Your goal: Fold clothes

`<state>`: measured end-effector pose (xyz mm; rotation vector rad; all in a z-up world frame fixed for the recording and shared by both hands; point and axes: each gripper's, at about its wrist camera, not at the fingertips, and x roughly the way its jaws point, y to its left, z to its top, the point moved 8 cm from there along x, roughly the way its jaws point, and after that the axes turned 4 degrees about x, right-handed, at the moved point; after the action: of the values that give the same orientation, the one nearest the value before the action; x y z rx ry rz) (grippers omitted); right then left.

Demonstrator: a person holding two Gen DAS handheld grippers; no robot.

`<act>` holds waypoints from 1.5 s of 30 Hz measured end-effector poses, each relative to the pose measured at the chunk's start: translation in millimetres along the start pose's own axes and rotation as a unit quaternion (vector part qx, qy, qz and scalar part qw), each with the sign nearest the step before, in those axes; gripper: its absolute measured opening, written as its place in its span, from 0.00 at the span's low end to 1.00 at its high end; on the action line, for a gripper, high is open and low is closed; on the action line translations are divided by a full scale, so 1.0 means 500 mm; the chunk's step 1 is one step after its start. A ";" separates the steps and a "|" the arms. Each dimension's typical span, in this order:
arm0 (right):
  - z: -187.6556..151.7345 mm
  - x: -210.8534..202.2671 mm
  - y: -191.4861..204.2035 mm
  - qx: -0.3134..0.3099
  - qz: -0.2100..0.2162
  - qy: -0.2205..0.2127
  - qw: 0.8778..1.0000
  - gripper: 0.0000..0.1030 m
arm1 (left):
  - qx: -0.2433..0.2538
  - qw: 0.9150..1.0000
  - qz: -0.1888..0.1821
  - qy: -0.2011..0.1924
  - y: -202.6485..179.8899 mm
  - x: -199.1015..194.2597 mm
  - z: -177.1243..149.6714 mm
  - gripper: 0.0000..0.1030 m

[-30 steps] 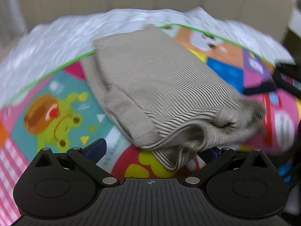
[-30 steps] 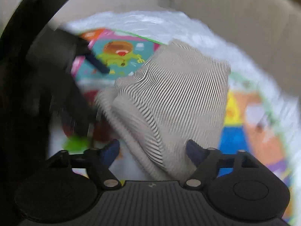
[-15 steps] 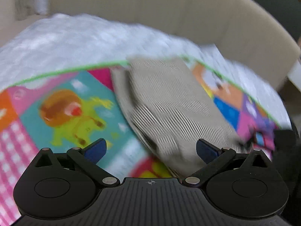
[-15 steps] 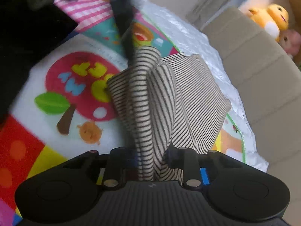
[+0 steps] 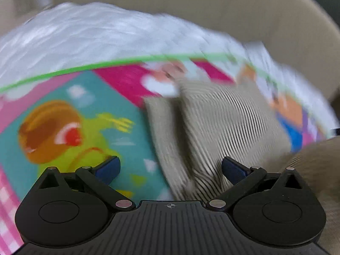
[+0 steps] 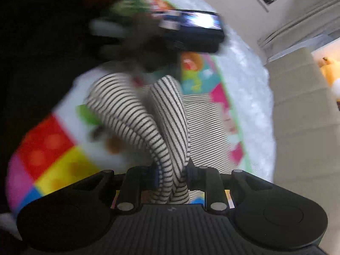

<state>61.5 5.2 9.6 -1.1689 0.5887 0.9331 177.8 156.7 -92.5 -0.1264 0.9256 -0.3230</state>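
the right gripper (image 6: 171, 175) was clenched on a bunched fold of the striped garment (image 6: 167, 127), which ran from its jaws toward 12 o'clock across the play mat (image 6: 53, 155). the left gripper (image 5: 170, 167) stood released, the garment at its 1 o'clock.

Left gripper (image 5: 170, 167) angled downward, blue-padded fingers (image 5: 107, 166) spread wide at eight and four o'clock with nothing pinched, right gripper (image 6: 171, 175) angled downward, fingers drawn close together, clamped on a bunched fold of striped cloth (image 6: 167, 131)
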 end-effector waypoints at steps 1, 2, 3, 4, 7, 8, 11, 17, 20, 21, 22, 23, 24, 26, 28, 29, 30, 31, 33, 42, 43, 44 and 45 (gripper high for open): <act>0.011 0.019 -0.027 -0.003 0.000 -0.001 1.000 0.24 | -0.032 0.999 -0.006 -0.015 0.025 -0.013 0.010 1.00; 0.021 0.040 -0.049 -0.007 0.001 -0.002 1.000 0.25 | -0.062 0.998 -0.012 -0.030 0.049 -0.026 0.019 1.00; 0.028 0.064 -0.067 -0.011 0.002 -0.003 1.000 0.26 | -0.086 0.995 -0.022 -0.042 0.067 -0.037 0.025 1.00; 0.032 0.088 -0.084 -0.015 0.003 -0.004 1.000 0.28 | -0.105 0.993 -0.033 -0.052 0.079 -0.044 0.029 1.00; 0.041 0.167 -0.116 -0.019 0.006 -0.015 1.000 0.36 | -0.125 0.988 -0.063 -0.070 0.092 -0.056 0.040 1.00; 0.037 0.190 -0.116 -0.020 0.006 -0.020 1.000 0.36 | -0.125 0.986 -0.078 -0.074 0.088 -0.058 0.044 1.00; 0.032 0.236 -0.124 -0.007 0.002 -0.029 1.000 0.37 | -0.126 0.977 -0.152 -0.080 0.059 -0.063 0.052 1.00; 0.027 0.212 -0.140 0.041 -0.018 -0.057 0.997 0.56 | -0.041 0.988 -0.132 -0.060 -0.027 -0.035 0.048 1.00; 0.013 0.176 -0.162 0.086 -0.037 -0.070 0.993 0.65 | -0.016 0.997 -0.061 -0.032 -0.036 0.009 0.043 1.00; 0.009 0.167 -0.176 0.111 -0.044 -0.076 0.990 0.70 | -0.010 0.999 -0.042 -0.026 -0.037 0.020 0.042 1.00; -0.002 0.155 -0.191 0.140 -0.051 -0.083 0.985 0.76 | -0.010 0.999 -0.034 -0.029 -0.037 0.020 0.045 1.00; -0.013 0.143 -0.206 0.168 -0.058 -0.089 0.980 0.80 | -0.012 0.999 -0.025 -0.035 -0.034 0.014 0.051 1.00; -0.026 0.134 -0.224 0.206 -0.066 -0.095 0.972 0.88 | -0.014 0.999 -0.014 -0.042 -0.031 0.007 0.057 1.00; -0.060 0.122 -0.260 0.294 -0.080 -0.106 0.947 1.00 | -0.030 0.998 0.015 -0.045 -0.021 0.007 0.070 1.00; -0.107 0.146 -0.285 0.397 -0.087 -0.098 0.908 1.00 | -0.056 0.996 0.049 -0.040 -0.010 0.015 0.081 1.00; -0.129 0.173 -0.289 0.432 -0.091 -0.083 0.893 1.00 | -0.073 0.994 0.068 -0.036 -0.004 0.025 0.083 1.00; -0.146 0.201 -0.287 0.455 -0.095 -0.067 0.883 1.00 | -0.086 0.992 0.083 -0.033 0.000 0.035 0.084 1.00; -0.163 0.229 -0.285 0.478 -0.099 -0.052 0.871 1.00 | -0.085 0.992 0.087 -0.033 0.001 0.040 0.084 1.00; -0.181 0.280 -0.280 0.497 -0.109 -0.038 0.860 1.00 | -0.072 0.993 0.090 -0.036 0.005 0.047 0.086 1.00; -0.204 0.311 -0.279 0.567 -0.109 -0.049 0.815 1.00 | -0.057 0.995 0.065 -0.039 0.013 0.063 0.086 1.00; -0.208 0.304 -0.276 0.576 -0.105 -0.047 0.809 1.00 | -0.053 0.996 0.065 -0.040 0.013 0.064 0.086 1.00; -0.211 0.300 -0.274 0.584 -0.102 -0.047 0.804 1.00 | -0.054 0.996 0.063 -0.039 0.015 0.066 0.087 1.00; -0.211 0.299 -0.273 0.590 -0.099 -0.046 0.800 1.00 | -0.054 0.996 0.061 -0.039 0.017 0.067 0.087 1.00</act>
<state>262.3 -63.2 -74.3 -0.0340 0.7675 0.2763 233.3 152.3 -94.3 -0.1802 0.8689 -0.1526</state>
